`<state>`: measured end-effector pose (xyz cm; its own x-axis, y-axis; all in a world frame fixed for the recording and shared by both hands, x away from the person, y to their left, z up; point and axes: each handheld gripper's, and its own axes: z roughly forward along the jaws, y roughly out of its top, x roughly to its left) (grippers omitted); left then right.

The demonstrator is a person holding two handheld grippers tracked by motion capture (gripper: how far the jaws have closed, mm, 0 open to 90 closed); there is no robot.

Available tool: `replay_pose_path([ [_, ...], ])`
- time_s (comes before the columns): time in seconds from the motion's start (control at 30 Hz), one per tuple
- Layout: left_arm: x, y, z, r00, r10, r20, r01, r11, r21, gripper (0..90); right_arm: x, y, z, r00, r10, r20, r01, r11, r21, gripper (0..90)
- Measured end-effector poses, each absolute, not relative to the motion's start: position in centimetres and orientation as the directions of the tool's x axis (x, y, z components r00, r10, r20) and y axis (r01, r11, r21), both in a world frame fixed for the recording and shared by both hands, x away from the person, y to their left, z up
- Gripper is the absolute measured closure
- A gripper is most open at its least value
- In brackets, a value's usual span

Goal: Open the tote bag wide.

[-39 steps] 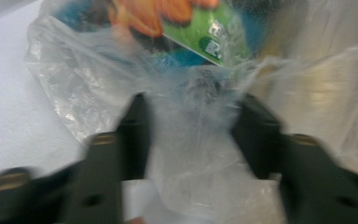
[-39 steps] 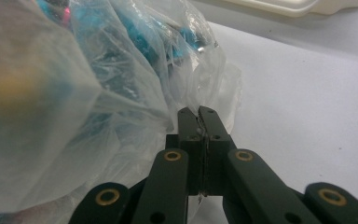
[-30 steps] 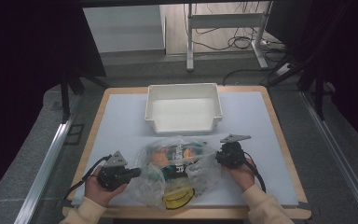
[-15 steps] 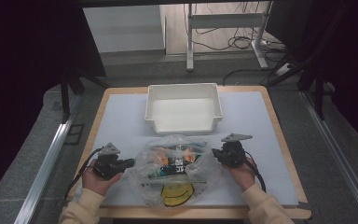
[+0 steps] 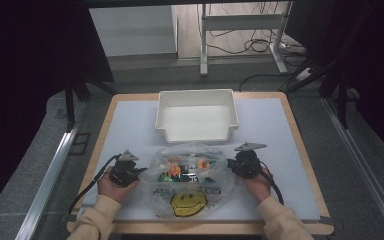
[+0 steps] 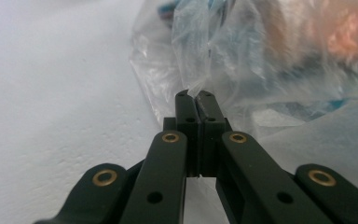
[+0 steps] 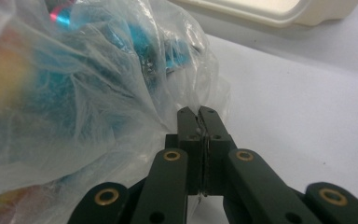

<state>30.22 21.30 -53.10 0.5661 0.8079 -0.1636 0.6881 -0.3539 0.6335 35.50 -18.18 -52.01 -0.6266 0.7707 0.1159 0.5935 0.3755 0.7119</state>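
A white mat covers the wood-edged table, with a white bin at its far middle. Just in front of the bin lies a clear, crinkled plastic bag holding small orange, green and blue items; it bears a yellow smiley face, and the print above that is too small to read. The bag's long axis runs across the table, parallel to the bin's front wall. The left gripper is clamped on the bag's left edge, the right gripper on its right edge.
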Motion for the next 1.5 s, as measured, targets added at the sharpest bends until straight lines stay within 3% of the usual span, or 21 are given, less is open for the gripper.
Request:
replay_pose_path([
  [0.3, 30.2, 20.9, -53.6, 0.566, 0.809, -0.16, 0.69, -0.359, 0.628, 90.0, 35.5, -18.0, -52.7, -0.628, 0.772, 0.098, 0.594, 0.395, 0.701, 87.5],
  [0.5, 30.3, 21.5, -53.9, 0.549, 0.804, -0.228, 0.71, -0.305, 0.634, 90.0, 35.4, -18.1, -52.8, -0.626, 0.773, 0.102, 0.593, 0.386, 0.707, 85.5],
  [0.87, 30.0, 21.3, -54.0, 0.547, 0.811, -0.206, 0.696, -0.304, 0.65, 90.0, 35.4, -18.3, -52.9, -0.62, 0.778, 0.099, 0.59, 0.38, 0.712, 86.6],
  [1.03, 29.8, 21.5, -53.8, 0.549, 0.809, -0.212, 0.678, -0.283, 0.678, 87.6, 35.4, -18.3, -52.8, -0.621, 0.776, 0.112, 0.589, 0.367, 0.72, 79.2],
  [1.1, 29.6, 21.8, -53.4, 0.543, 0.814, -0.207, 0.662, -0.262, 0.702, 79.3, 35.3, -18.5, -52.6, -0.622, 0.774, 0.118, 0.579, 0.353, 0.734, 72.4],
  [1.2, 29.1, 22.5, -52.5, 0.515, 0.839, -0.177, 0.626, -0.227, 0.746, 58.2, 35.1, -18.9, -51.7, -0.614, 0.78, 0.12, 0.56, 0.324, 0.763, 62.0],
  [1.33, 28.5, 24.2, -50.9, 0.509, 0.83, -0.229, 0.61, -0.16, 0.776, 28.2, 34.7, -20.0, -50.4, -0.609, 0.781, 0.141, 0.536, 0.275, 0.798, 49.9],
  [1.5, 27.6, 25.7, -49.2, 0.516, 0.816, -0.26, 0.587, -0.115, 0.802, 17.0, 34.2, -21.3, -48.7, -0.604, 0.781, 0.16, 0.504, 0.219, 0.835, 43.2],
])
